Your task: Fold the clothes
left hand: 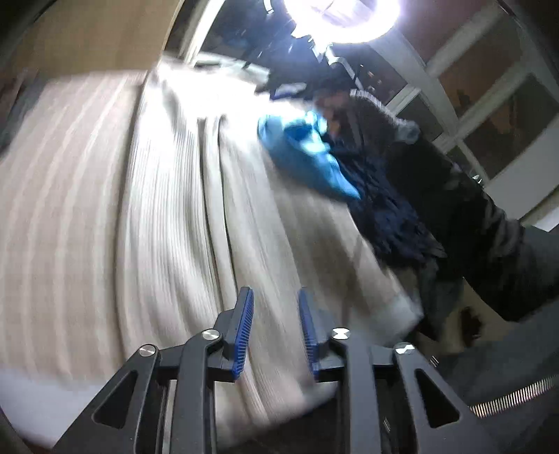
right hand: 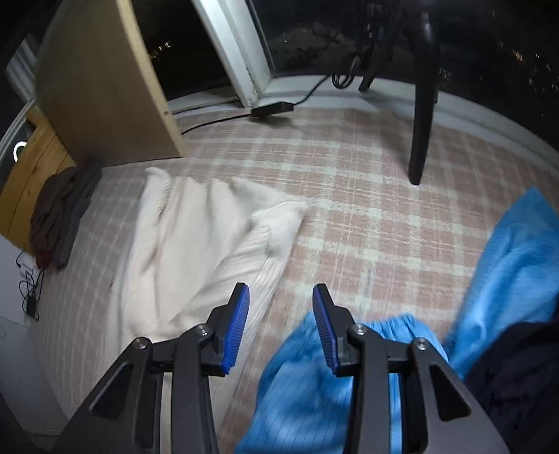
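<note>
A cream ribbed sweater (right hand: 195,237) lies rumpled on the pink checked bed cover (right hand: 367,216), left of centre in the right wrist view. My right gripper (right hand: 280,297) hovers open above the cover beside the sweater's right edge, nothing between its blue pads. A bright blue garment (right hand: 517,265) spreads at the right and under that gripper. In the left wrist view the same sweater (left hand: 167,216) fills the frame, blurred, and my left gripper (left hand: 275,300) is open just over it. The blue garment (left hand: 300,153) and dark clothes (left hand: 394,216) lie beyond.
A folded brown and grey pile (right hand: 59,216) sits at the bed's left edge by a wooden board (right hand: 101,87). A black stand leg (right hand: 422,104) rests on the bed near the window. A person's dark sleeve (left hand: 489,216) and a ring light (left hand: 342,17) show at the right.
</note>
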